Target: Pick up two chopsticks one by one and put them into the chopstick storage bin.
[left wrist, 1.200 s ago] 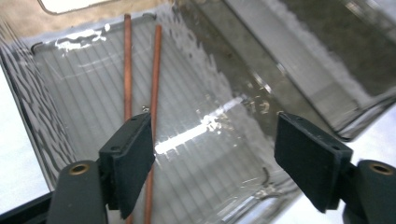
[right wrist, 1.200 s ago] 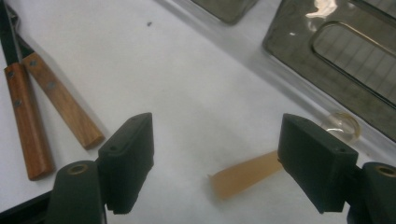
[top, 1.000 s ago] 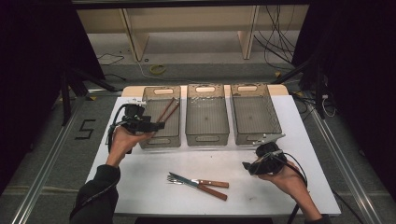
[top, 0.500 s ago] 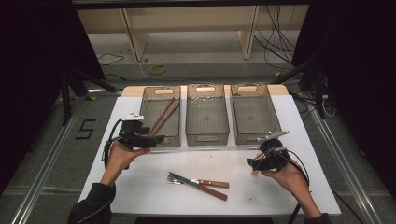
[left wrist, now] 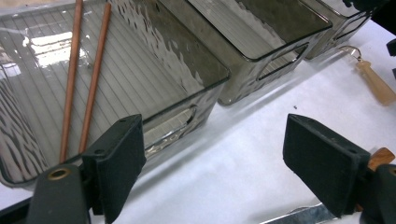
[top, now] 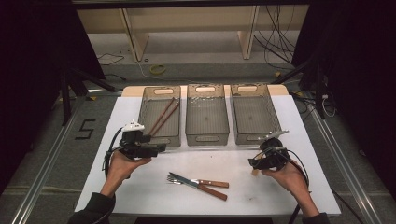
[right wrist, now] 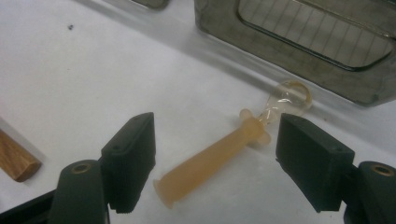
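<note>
White table carries three bins and loose cutlery. Left gripper, jaws just opened and empty, sits near the chopsticks dropped in the left bin. Right gripper, jaws apart, straddles a small spoon, not yet pinched; closing comes next, I judge. Right gripper view reveals its clear bowl

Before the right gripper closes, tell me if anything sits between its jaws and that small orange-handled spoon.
Nothing visible does. The spoon lies bare on the white table, between the right gripper's open jaws; the nearest bin stands apart behind it.
</note>
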Motion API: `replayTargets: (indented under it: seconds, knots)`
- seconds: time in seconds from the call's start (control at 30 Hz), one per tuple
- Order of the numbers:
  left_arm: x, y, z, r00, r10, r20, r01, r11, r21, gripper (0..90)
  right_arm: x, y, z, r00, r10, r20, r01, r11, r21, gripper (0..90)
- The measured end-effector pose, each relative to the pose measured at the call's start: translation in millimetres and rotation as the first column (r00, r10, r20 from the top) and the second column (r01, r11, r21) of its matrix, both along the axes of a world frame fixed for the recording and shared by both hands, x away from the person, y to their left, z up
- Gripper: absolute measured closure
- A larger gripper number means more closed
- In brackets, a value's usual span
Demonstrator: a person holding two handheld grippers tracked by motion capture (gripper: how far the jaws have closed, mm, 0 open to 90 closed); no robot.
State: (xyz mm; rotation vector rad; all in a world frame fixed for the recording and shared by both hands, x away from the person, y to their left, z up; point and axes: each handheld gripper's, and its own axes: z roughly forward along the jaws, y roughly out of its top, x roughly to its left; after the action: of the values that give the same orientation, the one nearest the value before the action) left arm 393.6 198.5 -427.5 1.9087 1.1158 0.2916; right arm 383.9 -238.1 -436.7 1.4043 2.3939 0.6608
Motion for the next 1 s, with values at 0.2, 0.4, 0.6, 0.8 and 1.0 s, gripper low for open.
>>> replayTargets:
  seconds: [0.2, 0.4, 0.6, 0.8, 1.0]
  knots:
    - [-9.5, -2.5, -5.7, 0.9999, -0.005, 0.009, 0.005, 1.0000, -0.006, 19.7, 3.2, -1.4, -3.8, 0.9997, -0.017, -0.016, 0.017, 1.000, -0.003, 29.7]
    - [-16.5, -5.6, -9.5, 0.9995, -0.023, 0.022, 0.023, 0.9994, -0.024, 18.7, 7.9, -2.0, -8.6, 0.9988, -0.020, -0.043, 0.020, 1.000, -0.009, 30.0]
    - [-21.9, -7.6, -14.3, 0.9987, -0.038, 0.033, 0.039, 0.9987, -0.032, 18.4, 11.6, -3.3, -13.1, 0.9972, -0.023, -0.071, 0.022, 1.000, -0.014, 30.3]
    - [-25.4, -11.1, -20.4, 0.9984, -0.049, 0.028, 0.050, 0.9983, -0.030, 18.1, 12.6, -3.2, -13.7, 0.9959, -0.028, -0.085, 0.027, 1.000, -0.012, 31.2]
    - [-29.5, -11.5, -21.8, 0.9982, -0.054, 0.024, 0.055, 0.9983, -0.021, 18.1, 13.5, -2.3, -15.1, 0.9950, -0.034, -0.094, 0.032, 0.999, -0.015, 31.7]
